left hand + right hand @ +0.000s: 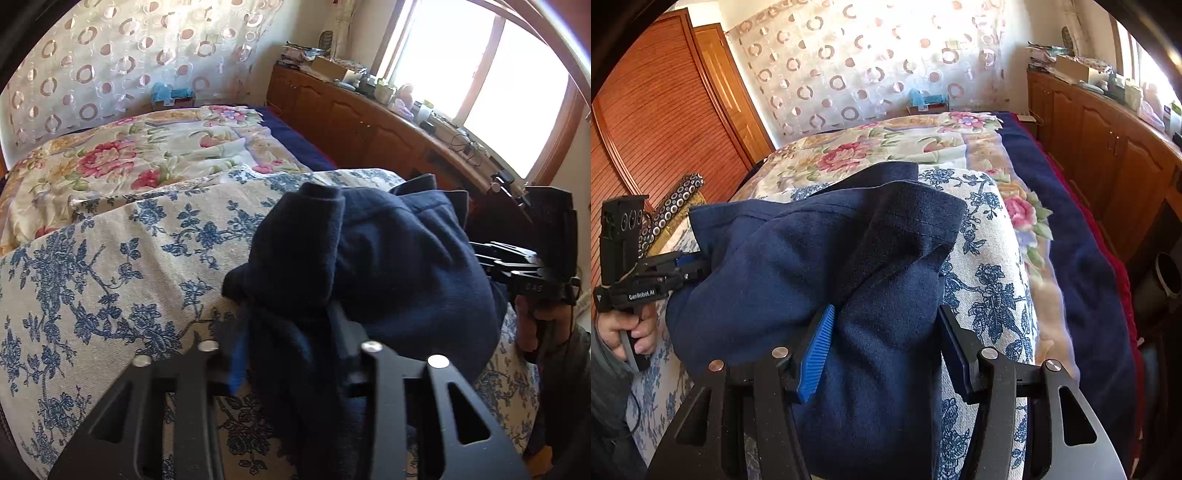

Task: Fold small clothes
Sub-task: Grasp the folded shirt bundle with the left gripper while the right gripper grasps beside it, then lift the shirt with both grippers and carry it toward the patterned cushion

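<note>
A dark navy fleece garment lies bunched on a cream cloth with blue flower print that covers the bed. My left gripper is shut on a fold at the garment's left side; the cloth hides its fingertips. In the right wrist view the garment fills the middle. My right gripper grips the garment's right side, with thick cloth between the blue-padded left finger and the black right finger. Each gripper shows in the other's view, the right one and the left one.
A floral quilt and a navy blanket lie further up the bed. A wooden cabinet with clutter on top runs under the window on the right. A wooden wardrobe stands left. A patterned curtain hangs behind.
</note>
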Available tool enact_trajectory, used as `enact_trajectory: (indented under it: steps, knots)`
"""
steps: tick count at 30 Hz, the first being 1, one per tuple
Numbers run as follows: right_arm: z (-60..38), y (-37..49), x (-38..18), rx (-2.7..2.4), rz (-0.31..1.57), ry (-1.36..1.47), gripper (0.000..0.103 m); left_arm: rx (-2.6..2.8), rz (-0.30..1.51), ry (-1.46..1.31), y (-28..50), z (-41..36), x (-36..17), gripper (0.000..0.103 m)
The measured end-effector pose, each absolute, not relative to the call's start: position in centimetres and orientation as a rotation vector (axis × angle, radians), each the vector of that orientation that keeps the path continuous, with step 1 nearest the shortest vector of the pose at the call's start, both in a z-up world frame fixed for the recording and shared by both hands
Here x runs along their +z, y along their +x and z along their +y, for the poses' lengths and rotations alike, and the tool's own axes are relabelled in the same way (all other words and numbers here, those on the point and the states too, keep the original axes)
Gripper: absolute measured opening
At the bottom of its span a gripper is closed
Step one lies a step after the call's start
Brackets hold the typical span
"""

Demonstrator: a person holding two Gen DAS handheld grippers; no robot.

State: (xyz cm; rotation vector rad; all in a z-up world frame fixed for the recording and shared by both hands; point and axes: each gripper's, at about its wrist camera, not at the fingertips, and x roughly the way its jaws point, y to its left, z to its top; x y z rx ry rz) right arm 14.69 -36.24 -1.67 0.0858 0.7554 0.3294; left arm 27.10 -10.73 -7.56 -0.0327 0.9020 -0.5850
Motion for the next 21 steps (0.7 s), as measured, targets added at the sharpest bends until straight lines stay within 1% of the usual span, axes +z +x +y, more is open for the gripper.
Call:
enact_trajectory:
  steps: [1, 2, 4, 5, 6, 7, 8, 9, 10, 12, 15, 21]
  knots:
    - [-36.3, 14.7, -1.7, 0.329, 0.755, 0.086, 0.057, -0.585, 0.898, -0.034, 27.0, -10.7, -7.4, 0.028]
    - [-36.2, 14.7, -1.7, 0.328, 0.755, 0.088, 0.057, -0.59, 0.887, -0.035, 26.9, -10.8, -7.1, 0.022]
    - [-36.2, 14.7, -1.8, 0.327, 0.758, 0.087, 0.057, -0.592, 0.866, -0.041, 26.6, -10.6, -6.7, 0.019]
    - [-36.2, 14.7, -1.7, 0.328, 0.758, 0.091, 0.053, -0.596, 0.854, -0.045, 26.4, -10.6, -6.3, 0.018]
    - [-36.2, 14.6, -1.7, 0.343, 0.76, 0.1, 0.041, -0.6, 0.838, -0.045, 26.1, -10.5, -5.9, 0.017]
    - [-36.2, 14.6, -1.8, 0.374, 0.763, 0.117, 0.035, -0.603, 0.824, -0.045, 25.8, -10.5, -5.5, 0.017]
    - [-36.0, 14.5, -1.8, 0.384, 0.763, 0.131, 0.033, -0.609, 0.803, -0.047, 25.4, -10.5, -5.0, 0.017]
    - [-36.0, 14.4, -1.8, 0.375, 0.757, 0.137, 0.028, -0.617, 0.78, -0.053, 24.9, -10.5, -4.5, 0.017]
    - [-35.9, 14.2, -1.8, 0.364, 0.747, 0.14, 0.026, -0.626, 0.762, -0.057, 24.5, -10.5, -4.0, 0.017]
    - [-35.4, 13.6, -1.6, 0.342, 0.722, 0.107, 0.02, -0.637, 0.734, -0.055, 23.6, -10.5, -3.1, 0.016]
    - [-34.8, 12.7, -1.1, 0.327, 0.684, 0.089, 0.018, -0.646, 0.698, -0.049, 22.4, -10.4, -1.9, 0.016]
    - [-34.0, 11.1, 0.3, 0.335, 0.608, 0.058, 0.016, -0.63, 0.635, -0.062, 20.4, -8.9, -0.1, 0.015]
